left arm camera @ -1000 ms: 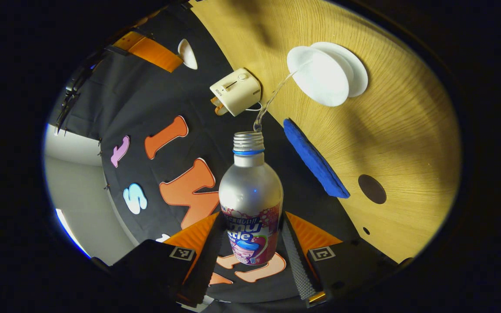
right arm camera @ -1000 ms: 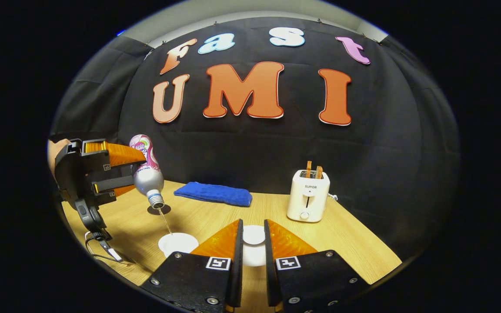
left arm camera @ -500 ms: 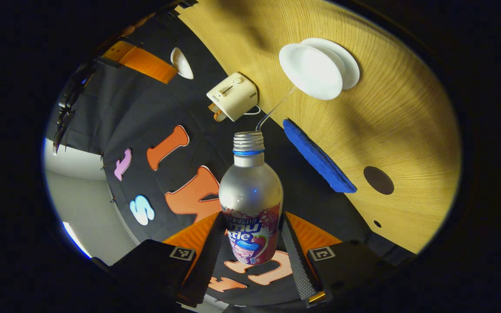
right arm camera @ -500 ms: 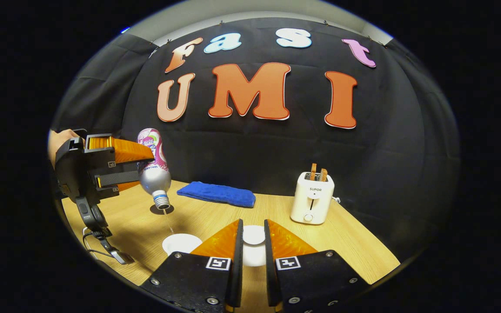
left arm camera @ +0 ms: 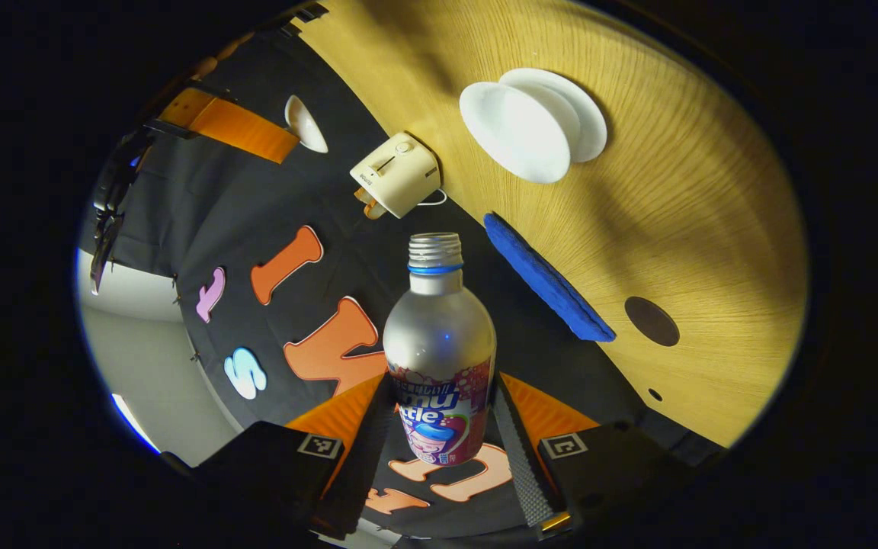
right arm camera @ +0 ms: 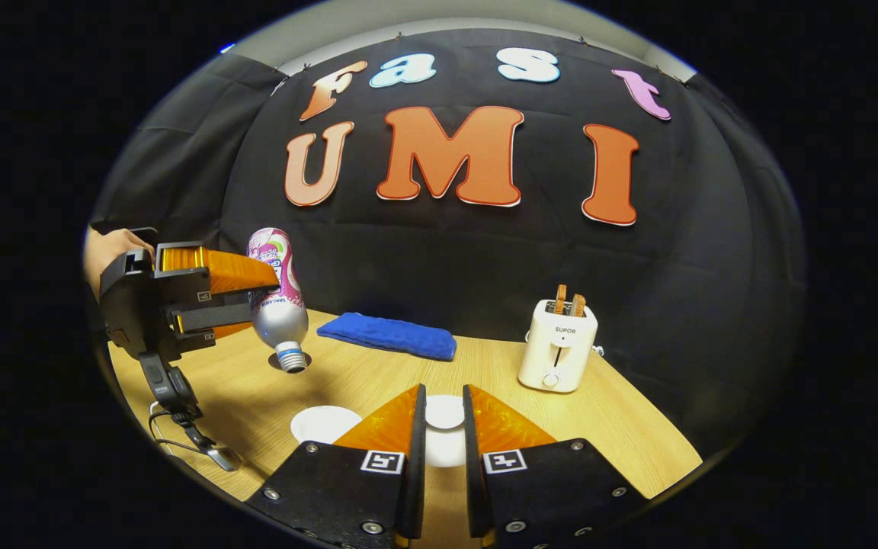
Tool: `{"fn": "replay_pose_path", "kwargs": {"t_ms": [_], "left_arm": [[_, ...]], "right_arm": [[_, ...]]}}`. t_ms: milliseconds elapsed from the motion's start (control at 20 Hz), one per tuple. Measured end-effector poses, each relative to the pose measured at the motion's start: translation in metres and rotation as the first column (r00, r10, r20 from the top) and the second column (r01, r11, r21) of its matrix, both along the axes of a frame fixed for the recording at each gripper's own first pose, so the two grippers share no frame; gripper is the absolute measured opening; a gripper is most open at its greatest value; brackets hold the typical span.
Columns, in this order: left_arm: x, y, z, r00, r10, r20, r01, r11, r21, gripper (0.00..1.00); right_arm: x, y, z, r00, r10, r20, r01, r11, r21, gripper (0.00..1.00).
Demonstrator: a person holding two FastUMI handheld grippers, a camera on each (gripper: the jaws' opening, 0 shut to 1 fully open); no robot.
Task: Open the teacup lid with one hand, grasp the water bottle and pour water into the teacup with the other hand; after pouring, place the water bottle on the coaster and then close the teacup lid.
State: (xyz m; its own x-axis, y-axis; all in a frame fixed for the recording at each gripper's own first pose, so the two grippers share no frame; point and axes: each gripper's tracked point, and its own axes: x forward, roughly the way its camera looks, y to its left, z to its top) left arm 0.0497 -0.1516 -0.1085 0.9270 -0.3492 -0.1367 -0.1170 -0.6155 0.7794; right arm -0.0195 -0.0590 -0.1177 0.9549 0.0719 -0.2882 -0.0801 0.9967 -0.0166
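- Whereas a thin stream ran from the water bottle (left arm camera: 439,343) to the teacup (left arm camera: 511,141) half a second ago, no water now leaves its mouth; I judge the pour finished.
- My left gripper (left arm camera: 439,446) is clamped on the bottle's labelled body, both fingers pressing its sides; the bottle hangs neck-down above the desk (left arm camera: 698,213), mouth uncapped and tipped less steeply than before.
- My right gripper (right arm camera: 443,427) holds the lid (right arm camera: 444,412) by a narrow knob between nearly closed fingers, raised beside the cup.
- The open teacup (right arm camera: 325,423) stands on its saucer (left arm camera: 576,114) near the desk's front edge.
- Next, in my judgement: right the bottle and carry it to the dark round coaster (left arm camera: 652,321), which lies toward the desk's left rear, then set the lid back.
- A blue cloth (right arm camera: 387,336) lies along the rear edge just beside the coaster; a toaster (right arm camera: 558,354) stands at the right rear, well apart.
- Drips from the open mouth may fall in transit.
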Motion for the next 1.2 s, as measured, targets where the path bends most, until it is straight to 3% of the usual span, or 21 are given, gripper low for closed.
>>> {"fn": "replay_pose_path", "kwargs": {"t_ms": [150, 400, 550, 650, 750, 900, 950, 1000, 1050, 1100, 1200], "left_arm": [[0.0, -0.001, -0.002, 1.0, -0.007, 0.0, 0.007, 1.0, -0.013, 0.77], [-0.003, -0.01, 0.012, 0.999, -0.034, 0.016, 0.036, 0.992, -0.118, 0.8], [0.0, -0.004, 0.018, 1.0, -0.023, 0.015, 0.026, 0.975, -0.221, 0.8], [0.005, 0.007, 0.025, 1.0, 0.008, 0.007, -0.005, 0.941, -0.339, 0.8], [0.011, 0.02, 0.036, 0.999, 0.047, 0.002, -0.04, 0.879, -0.475, 0.75], [0.025, 0.037, 0.051, 0.996, 0.085, -0.039, -0.09, 0.759, -0.645, 0.79], [0.028, 0.04, 0.054, 0.995, 0.089, -0.052, -0.1, 0.718, -0.689, 0.75], [0.028, 0.047, 0.055, 0.993, 0.092, -0.072, -0.115, 0.671, -0.733, 0.79], [0.027, 0.051, 0.053, 0.991, 0.092, -0.093, -0.13, 0.622, -0.772, 0.75], [0.031, 0.057, 0.053, 0.99, 0.097, -0.106, -0.142, 0.567, -0.811, 0.79], [0.04, 0.069, 0.056, 0.985, 0.107, -0.139, -0.172, 0.436, -0.883, 0.79]], "right_arm": [[-0.001, 0.004, -0.001, 1.0, 0.008, -0.006, -0.008, 1.0, -0.006, 0.24], [0.002, 0.016, -0.003, 0.999, 0.039, -0.006, -0.039, 0.999, 0.003, 0.23], [0.004, 0.022, -0.003, 0.999, 0.043, -0.01, -0.043, 0.999, 0.009, 0.24], [0.006, 0.027, -0.003, 0.999, 0.05, -0.011, -0.05, 0.999, 0.011, 0.23], [0.008, 0.032, -0.003, 0.998, 0.058, -0.013, -0.057, 0.998, 0.018, 0.24], [0.012, 0.039, -0.002, 0.998, 0.067, -0.015, -0.066, 0.998, 0.024, 0.28], [0.014, 0.041, -0.001, 0.998, 0.069, -0.014, -0.068, 0.997, 0.02, 0.24], [0.015, 0.043, 0.001, 0.998, 0.07, -0.012, -0.069, 0.997, 0.016, 0.24], [0.017, 0.047, 0.002, 0.997, 0.073, -0.012, -0.073, 0.997, 0.016, 0.24], [0.018, 0.05, 0.004, 0.997, 0.077, -0.01, -0.077, 0.997, 0.016, 0.24], [0.021, 0.056, 0.006, 0.996, 0.086, -0.012, -0.086, 0.996, 0.013, 0.24]]}}
